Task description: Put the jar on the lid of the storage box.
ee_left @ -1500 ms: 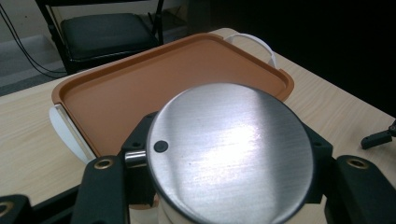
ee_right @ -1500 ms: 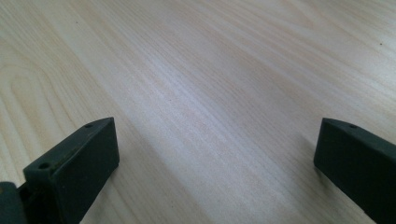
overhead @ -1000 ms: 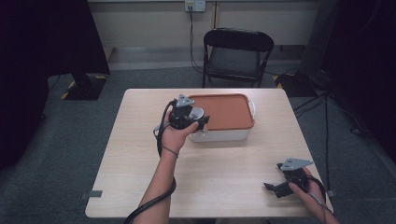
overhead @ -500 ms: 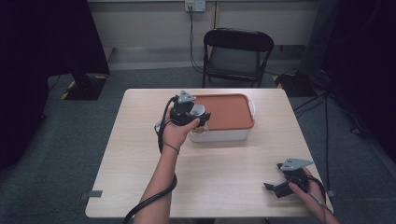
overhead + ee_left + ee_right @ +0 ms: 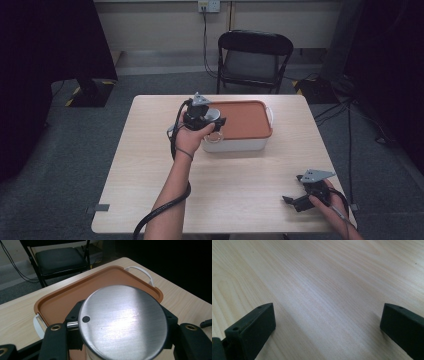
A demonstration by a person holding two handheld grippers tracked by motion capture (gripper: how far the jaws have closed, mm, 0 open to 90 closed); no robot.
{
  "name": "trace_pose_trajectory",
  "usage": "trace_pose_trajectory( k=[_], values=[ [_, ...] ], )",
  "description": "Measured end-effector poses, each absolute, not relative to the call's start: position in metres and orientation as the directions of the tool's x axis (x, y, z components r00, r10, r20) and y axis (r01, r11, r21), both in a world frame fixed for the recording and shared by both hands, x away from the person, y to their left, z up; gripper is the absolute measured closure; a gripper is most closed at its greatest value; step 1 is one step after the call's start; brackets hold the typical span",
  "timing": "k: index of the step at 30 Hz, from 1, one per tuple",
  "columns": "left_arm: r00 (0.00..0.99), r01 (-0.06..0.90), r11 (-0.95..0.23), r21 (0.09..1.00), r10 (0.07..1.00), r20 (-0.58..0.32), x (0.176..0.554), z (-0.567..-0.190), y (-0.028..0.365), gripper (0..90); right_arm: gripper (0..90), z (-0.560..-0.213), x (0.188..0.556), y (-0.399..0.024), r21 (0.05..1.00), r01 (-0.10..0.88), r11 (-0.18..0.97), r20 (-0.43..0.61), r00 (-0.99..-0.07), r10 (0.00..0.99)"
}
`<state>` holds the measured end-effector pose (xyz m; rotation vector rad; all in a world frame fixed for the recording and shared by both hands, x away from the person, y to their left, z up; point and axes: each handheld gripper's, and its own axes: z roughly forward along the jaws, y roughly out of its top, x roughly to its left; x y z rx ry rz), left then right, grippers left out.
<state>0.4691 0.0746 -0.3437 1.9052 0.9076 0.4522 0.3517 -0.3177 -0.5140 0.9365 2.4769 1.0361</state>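
The left gripper (image 5: 216, 121) sat just left of centre in the high view, its jaws closed on a round brushed-steel cup with a flat lid (image 5: 122, 321); in the left gripper view the lid lay between the two black jaws at lower centre, a small dark hole near its left edge. The cup was held at the near left corner of a white rectangular plastic box with a flat orange lid (image 5: 245, 119). That orange lid spread up and away behind the cup in the left gripper view, with its long axis running from lower left to upper right. Whether the cup's base touched the orange lid or the light wooden table (image 5: 150, 165) could not be made out, since the cup hid its own foot. The left hand was therefore much the nearer to the box.

The right gripper (image 5: 295, 201) rested at the lower right of the high view, well apart from the box, its jaws spread wide over bare wood with nothing between them.
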Motion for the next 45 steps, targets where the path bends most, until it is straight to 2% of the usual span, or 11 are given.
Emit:
trace_pose_trajectory(
  k=[45],
  values=[
    [0.650, 0.408, -0.289, 0.866, 0.758, -0.053, 0.500, -0.339, 0.060, 39.7, 0.0, -0.514, 0.352, -0.318, 0.717, 0.454, 0.528, -0.021, -0.744, 0.668]
  ],
)
